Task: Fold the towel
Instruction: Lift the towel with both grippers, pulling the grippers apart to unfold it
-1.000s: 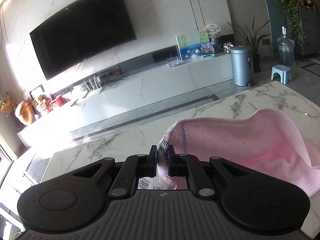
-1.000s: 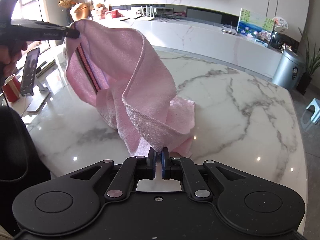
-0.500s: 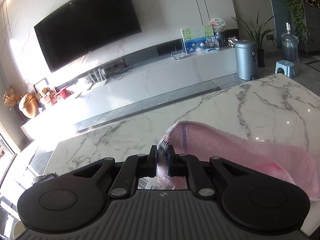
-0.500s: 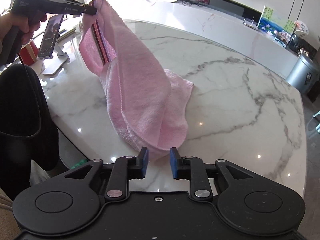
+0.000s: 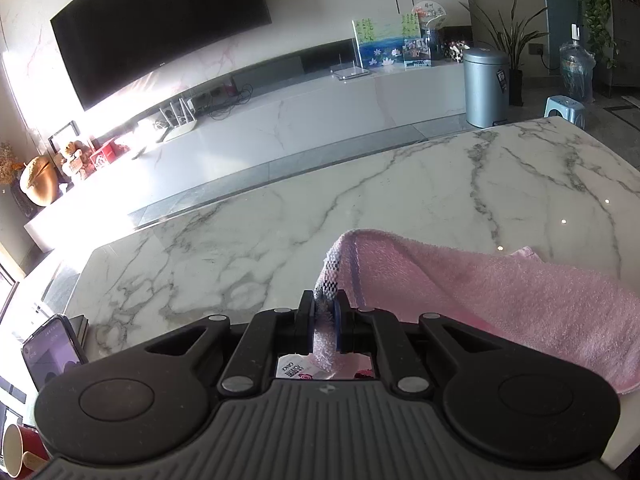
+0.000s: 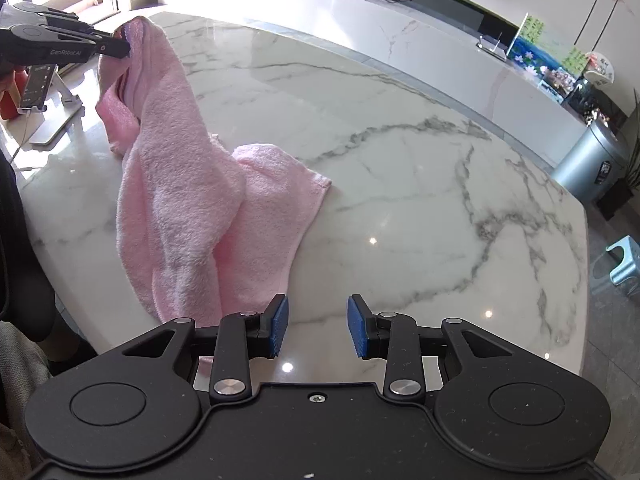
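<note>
A pink towel [image 6: 192,208] with a striped woven border lies partly on the white marble table [image 6: 420,200], one end lifted. My left gripper [image 5: 323,322] is shut on the towel's striped corner [image 5: 330,276]; it also shows in the right wrist view [image 6: 122,46], holding that corner above the table's left side. The towel [image 5: 500,304] trails to the right in the left wrist view. My right gripper [image 6: 317,326] is open and empty, just right of the towel's near end at the table's front edge.
A phone on a stand [image 6: 38,84] and a red cup [image 5: 18,450] sit at the table's left end. A grey bin [image 6: 588,160] and a blue stool [image 6: 622,260] stand on the floor to the right. A TV console [image 5: 280,120] runs behind.
My right gripper opened and let go of the towel's near end, which dropped onto the table. My left gripper lowered with the striped corner still held.
</note>
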